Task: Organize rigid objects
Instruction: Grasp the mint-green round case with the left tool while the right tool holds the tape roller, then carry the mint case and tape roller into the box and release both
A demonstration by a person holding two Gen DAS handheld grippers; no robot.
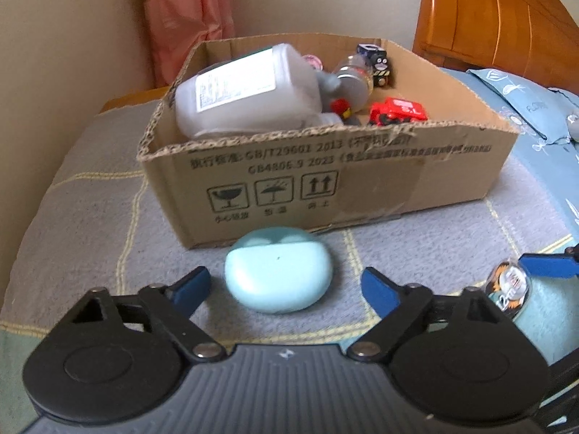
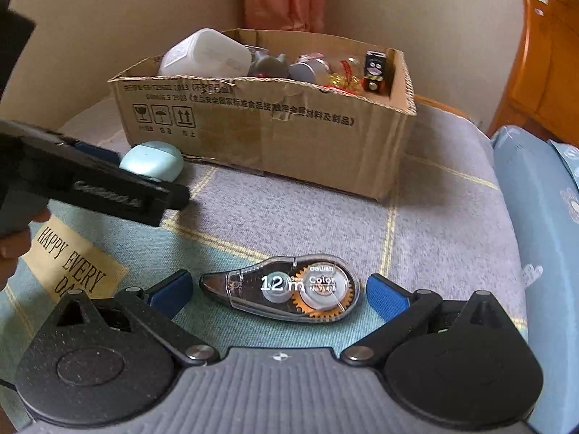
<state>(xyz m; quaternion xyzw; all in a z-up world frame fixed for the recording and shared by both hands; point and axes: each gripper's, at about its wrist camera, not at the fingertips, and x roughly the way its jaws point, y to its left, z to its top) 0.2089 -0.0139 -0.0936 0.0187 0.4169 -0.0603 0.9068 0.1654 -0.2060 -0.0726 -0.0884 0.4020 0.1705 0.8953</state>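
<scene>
A light blue earbud case (image 1: 278,275) lies on the grey quilt in front of a cardboard box (image 1: 325,177). My left gripper (image 1: 286,285) is open, its blue fingers on either side of the case, not touching it. In the right wrist view a clear correction tape dispenser (image 2: 286,289) lies on the quilt between the open fingers of my right gripper (image 2: 278,294), apart from both. The earbud case (image 2: 152,161) and the box (image 2: 275,133) also show there. The tape dispenser (image 1: 508,285) shows at the right of the left wrist view.
The box holds a white plastic jug (image 1: 246,90), a red toy car (image 1: 398,110), a penguin block (image 1: 380,63) and other small items. A wooden headboard (image 1: 495,18) and a blue pillow (image 2: 535,224) lie to the right. A curtain (image 1: 184,11) hangs behind.
</scene>
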